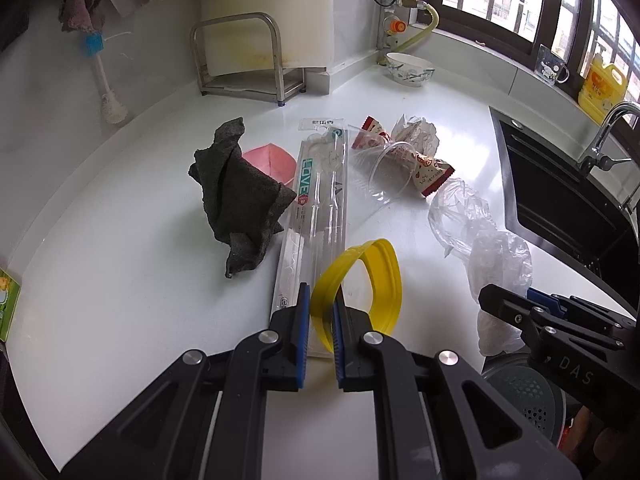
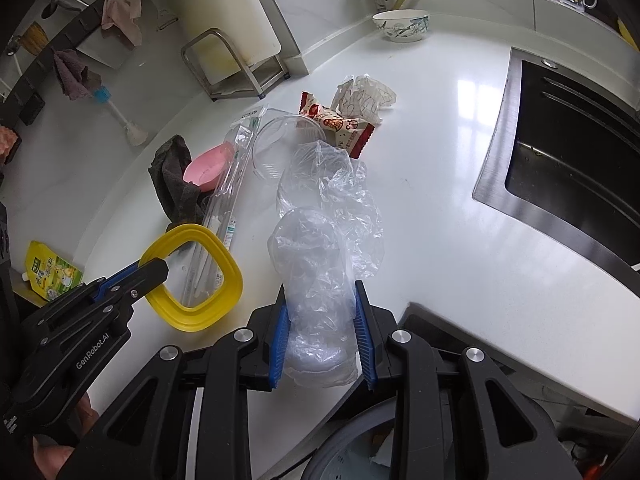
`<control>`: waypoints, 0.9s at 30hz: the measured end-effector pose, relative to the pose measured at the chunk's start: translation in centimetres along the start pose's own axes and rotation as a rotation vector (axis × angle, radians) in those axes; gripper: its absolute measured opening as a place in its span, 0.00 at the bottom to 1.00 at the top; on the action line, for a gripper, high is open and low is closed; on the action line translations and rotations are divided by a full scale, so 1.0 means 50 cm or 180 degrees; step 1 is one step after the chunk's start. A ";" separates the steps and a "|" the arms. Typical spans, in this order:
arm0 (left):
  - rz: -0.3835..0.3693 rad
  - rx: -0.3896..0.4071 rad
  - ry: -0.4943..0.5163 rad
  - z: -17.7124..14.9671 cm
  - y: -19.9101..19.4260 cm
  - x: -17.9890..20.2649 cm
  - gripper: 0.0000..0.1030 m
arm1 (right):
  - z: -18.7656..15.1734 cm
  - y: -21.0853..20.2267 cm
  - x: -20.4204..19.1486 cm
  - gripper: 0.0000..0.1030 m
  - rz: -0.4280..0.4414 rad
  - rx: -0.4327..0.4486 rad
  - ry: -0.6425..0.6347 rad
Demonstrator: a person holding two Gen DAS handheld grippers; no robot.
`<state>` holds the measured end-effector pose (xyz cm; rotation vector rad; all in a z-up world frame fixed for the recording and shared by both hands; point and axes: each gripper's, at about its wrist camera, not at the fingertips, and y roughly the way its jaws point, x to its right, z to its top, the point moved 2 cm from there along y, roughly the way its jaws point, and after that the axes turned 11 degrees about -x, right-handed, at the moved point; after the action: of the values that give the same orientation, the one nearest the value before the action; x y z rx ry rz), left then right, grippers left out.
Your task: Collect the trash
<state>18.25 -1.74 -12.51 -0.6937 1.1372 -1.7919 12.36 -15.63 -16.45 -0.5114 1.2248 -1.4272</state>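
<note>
Two items gripped, both holds marginal, several pieces of trash not yet collected.

Left gripper (image 1: pixel 322 322) is clamped on the thin rim of a yellow ring (image 1: pixel 360 280), held clear of the countertop (image 1: pixel 120 300) near its front edge; the pinch covers only a narrow band, so the ring could pivot or slip out if swung. Mid-counter, the toothbrush package (image 1: pixel 316 208), clear cup (image 2: pixel 276 144) and snack wrapper (image 2: pixel 340 124) lie close together and the dangling ring could snag them. Right gripper (image 2: pixel 322 326) is closed on a crumpled plastic bag (image 2: pixel 320 280) at the front edge; its loose trailing film could drag on the counter or pull free toward the sink (image 2: pixel 560 152).
</note>
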 end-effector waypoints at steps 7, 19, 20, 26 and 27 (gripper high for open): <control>0.0023 -0.0006 -0.0021 -0.010 -0.013 0.013 0.11 | -0.011 -0.017 0.010 0.28 0.0033 0.0027 -0.0009; 0.0109 0.0089 -0.0107 -0.043 -0.070 0.063 0.11 | -0.046 -0.060 0.041 0.28 0.0111 0.0003 -0.0173; 0.0119 0.0094 -0.0123 -0.049 -0.075 0.069 0.11 | -0.053 -0.065 0.044 0.28 0.0122 -0.0008 -0.0191; 0.0175 0.0098 -0.0214 -0.089 -0.106 0.112 0.11 | -0.093 -0.099 0.070 0.28 0.0169 -0.0069 -0.0322; 0.0180 0.0096 -0.0227 -0.096 -0.110 0.120 0.11 | -0.101 -0.105 0.076 0.28 0.0175 -0.0081 -0.0343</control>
<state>9.55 -4.01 -9.56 -0.6955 1.0701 -1.7203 4.65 -18.02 -14.93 -0.5608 1.1636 -1.3225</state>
